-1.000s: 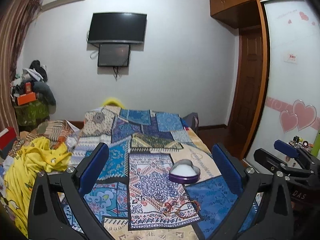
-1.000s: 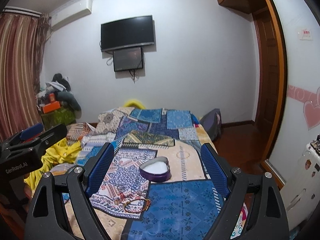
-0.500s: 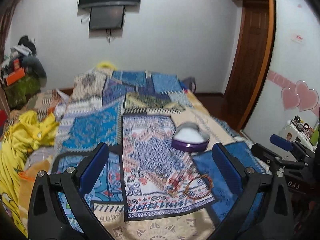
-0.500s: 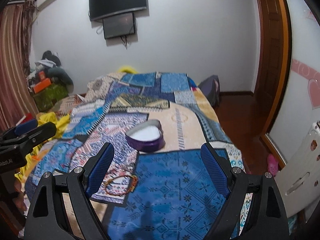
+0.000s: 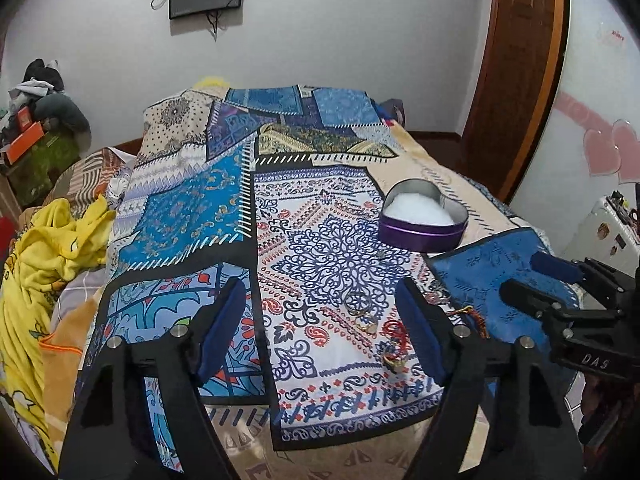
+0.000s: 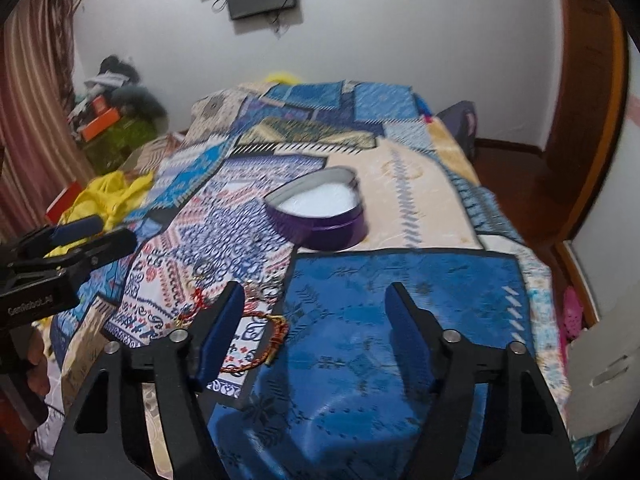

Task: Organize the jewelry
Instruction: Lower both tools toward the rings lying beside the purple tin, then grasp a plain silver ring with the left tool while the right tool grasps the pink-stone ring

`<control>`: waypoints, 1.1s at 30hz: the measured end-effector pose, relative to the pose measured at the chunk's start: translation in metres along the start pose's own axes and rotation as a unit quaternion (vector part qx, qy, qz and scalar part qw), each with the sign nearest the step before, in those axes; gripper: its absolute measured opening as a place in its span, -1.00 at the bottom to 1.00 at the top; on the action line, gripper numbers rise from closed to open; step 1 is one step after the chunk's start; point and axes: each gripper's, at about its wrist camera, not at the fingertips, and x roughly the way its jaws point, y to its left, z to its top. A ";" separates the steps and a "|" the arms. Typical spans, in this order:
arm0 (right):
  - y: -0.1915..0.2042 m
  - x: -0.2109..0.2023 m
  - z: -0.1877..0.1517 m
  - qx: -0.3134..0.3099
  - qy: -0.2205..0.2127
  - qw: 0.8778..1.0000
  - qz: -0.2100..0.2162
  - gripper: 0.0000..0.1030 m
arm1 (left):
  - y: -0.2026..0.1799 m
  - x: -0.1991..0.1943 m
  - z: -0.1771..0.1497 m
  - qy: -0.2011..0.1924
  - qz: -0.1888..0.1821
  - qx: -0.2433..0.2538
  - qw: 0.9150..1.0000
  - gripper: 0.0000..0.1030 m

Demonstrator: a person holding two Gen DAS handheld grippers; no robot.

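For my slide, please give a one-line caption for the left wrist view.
Open left tongs hover above rings and a red cord bracelet on the patchwork bedspread, near a purple heart-shaped tin.

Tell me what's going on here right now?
Both claws hang open over the bed, holding nothing. The left claw points at the rings on the quilt; the right claw sits beside the red bracelet. The heart tin stands open beyond them, with no jewelry visible in it.
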 end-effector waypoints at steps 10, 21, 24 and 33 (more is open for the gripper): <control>0.009 0.030 0.002 -0.020 0.039 0.998 0.046 0.07 | 0.013 0.033 0.006 0.068 -0.029 -0.001 0.997 0.27; 0.012 0.052 0.002 -0.020 0.070 0.994 0.078 -0.29 | -0.007 0.056 0.005 0.098 -0.069 0.049 0.992 -0.21; 0.012 0.054 0.002 -0.019 0.071 0.994 0.077 -0.33 | -0.010 0.062 0.003 0.110 -0.079 0.052 0.989 -0.25; 0.017 0.056 -0.001 -0.032 0.068 0.995 0.065 -0.45 | -0.017 0.075 0.002 0.122 -0.076 0.061 0.988 -0.35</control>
